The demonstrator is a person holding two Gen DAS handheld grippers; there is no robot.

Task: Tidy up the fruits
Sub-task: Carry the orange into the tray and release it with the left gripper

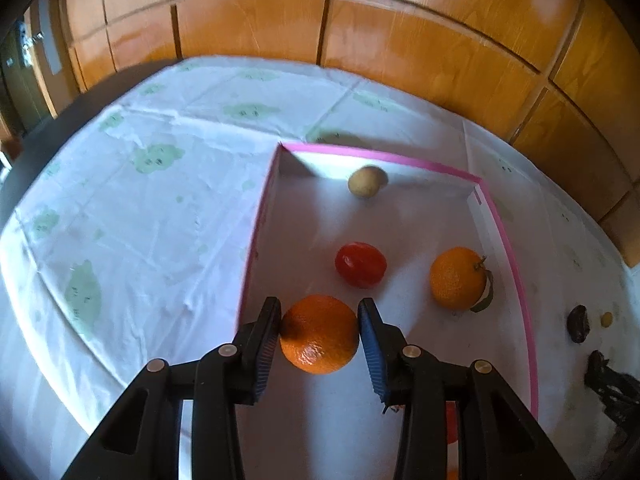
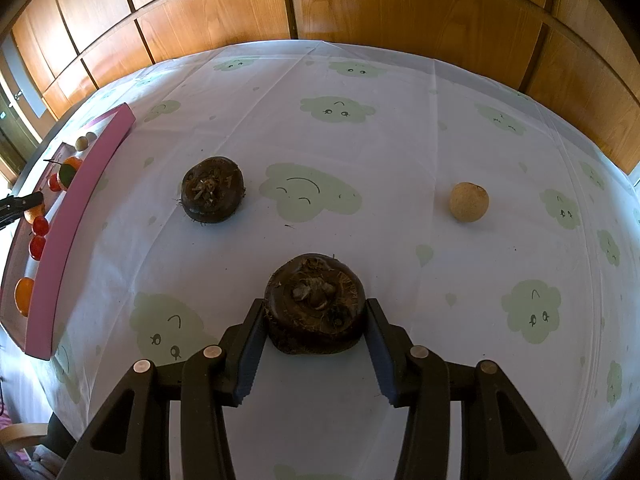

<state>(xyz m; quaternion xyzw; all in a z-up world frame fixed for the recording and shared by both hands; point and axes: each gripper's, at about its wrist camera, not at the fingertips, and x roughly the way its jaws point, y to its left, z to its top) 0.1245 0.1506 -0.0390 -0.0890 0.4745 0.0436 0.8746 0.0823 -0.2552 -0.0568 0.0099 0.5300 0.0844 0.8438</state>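
My left gripper (image 1: 319, 322) is shut on an orange (image 1: 319, 334) and holds it over the near end of the pink-rimmed white box (image 1: 505, 240). In the box lie a red tomato (image 1: 361, 264), a second orange with a stem (image 1: 458, 278) and a small tan round fruit (image 1: 364, 181). My right gripper (image 2: 315, 320) is shut on a dark brown water chestnut (image 2: 316, 304) on the tablecloth. A second water chestnut (image 2: 212, 189) lies to the far left and a tan round fruit (image 2: 469, 201) to the far right. The box (image 2: 72, 216) is at the left edge.
The table wears a white cloth with green cloud faces (image 2: 312, 194). Wooden cabinet panels (image 2: 400, 4) stand behind the table. The box in the right wrist view also holds small red fruits (image 2: 39, 226) and oranges (image 2: 24, 294).
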